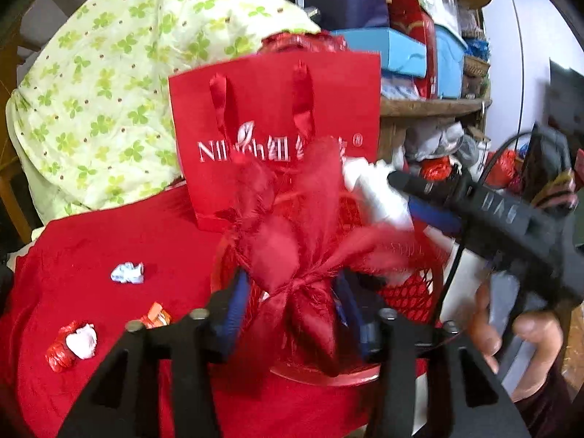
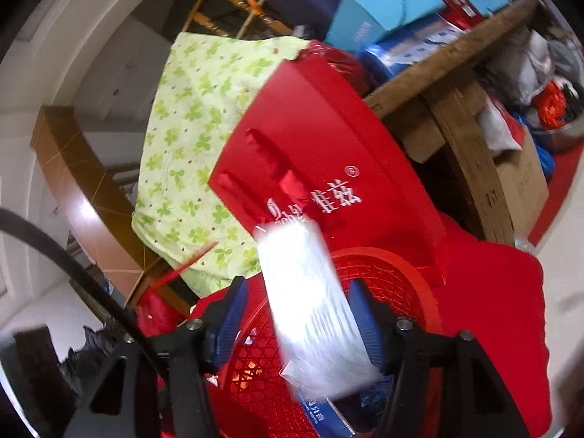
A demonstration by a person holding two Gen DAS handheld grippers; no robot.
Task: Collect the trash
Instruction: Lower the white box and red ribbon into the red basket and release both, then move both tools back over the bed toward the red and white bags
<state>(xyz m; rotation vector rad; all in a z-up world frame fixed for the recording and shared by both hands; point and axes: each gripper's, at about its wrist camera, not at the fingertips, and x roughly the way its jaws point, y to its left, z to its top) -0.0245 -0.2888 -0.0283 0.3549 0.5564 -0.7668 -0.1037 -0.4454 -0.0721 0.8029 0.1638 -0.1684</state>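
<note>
2 bits over the red basket [image 1: 412, 288] now, jaws apart.
L tongs [image 1: 292, 314] loose round red pouch [image 1: 292, 266], R tongs [image 2: 303, 314] loose round white pack [image 2: 310, 306]; 3 wrappers [image 1: 127, 273] left on cloth [image 1: 109, 365].

A tied cloth bundle [image 1: 292, 273] sits between the left gripper [image 1: 292, 310] fingers, over a mesh basket [image 1: 408, 292]. Behind the basket stands a paper bag [image 1: 273, 109]; left of the gripper lie three crumpled wrappers [image 1: 127, 273] on the cloth-covered table [image 1: 109, 241]. A white packet [image 2: 314, 310] lies between the right gripper [image 2: 299, 325] fingers, above the basket.
</note>
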